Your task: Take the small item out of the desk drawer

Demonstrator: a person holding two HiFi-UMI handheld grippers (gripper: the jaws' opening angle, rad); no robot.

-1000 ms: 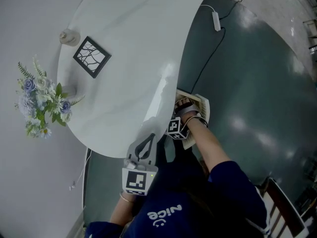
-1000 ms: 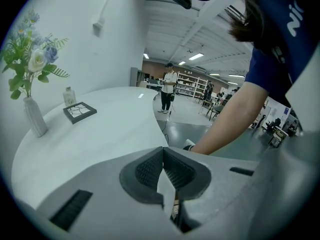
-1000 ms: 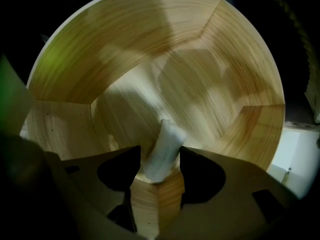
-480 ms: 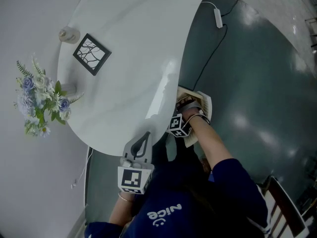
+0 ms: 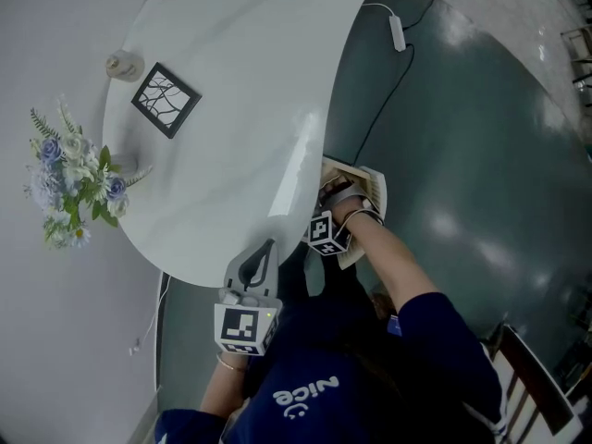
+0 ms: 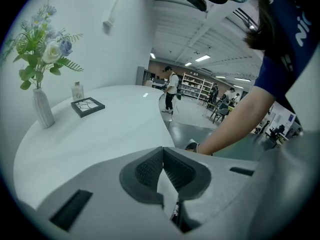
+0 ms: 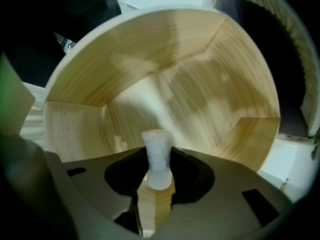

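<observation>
The wooden drawer [image 5: 368, 185] stands pulled out from under the white table's [image 5: 240, 81] edge. My right gripper [image 5: 336, 192] reaches down into it. In the right gripper view a small white cylinder-shaped item [image 7: 157, 154] stands upright on the drawer floor [image 7: 165, 79], between the pads of my right gripper [image 7: 158, 170]. The jaws are closing and both pads touch the item's sides. My left gripper [image 5: 267, 250] hovers at the table's near edge; its pads meet at the tips with nothing between them, as the left gripper view [image 6: 162, 151] shows.
On the table are a black picture frame [image 5: 165, 101], a vase of flowers [image 5: 79, 185] and a small bottle [image 5: 120, 64]. A cable with an adapter [image 5: 396, 33] lies on the dark floor. A chair [image 5: 536, 382] stands at the lower right.
The right gripper stays in the drawer with little movement. The left gripper has drifted slightly left and toward me along the table edge.
</observation>
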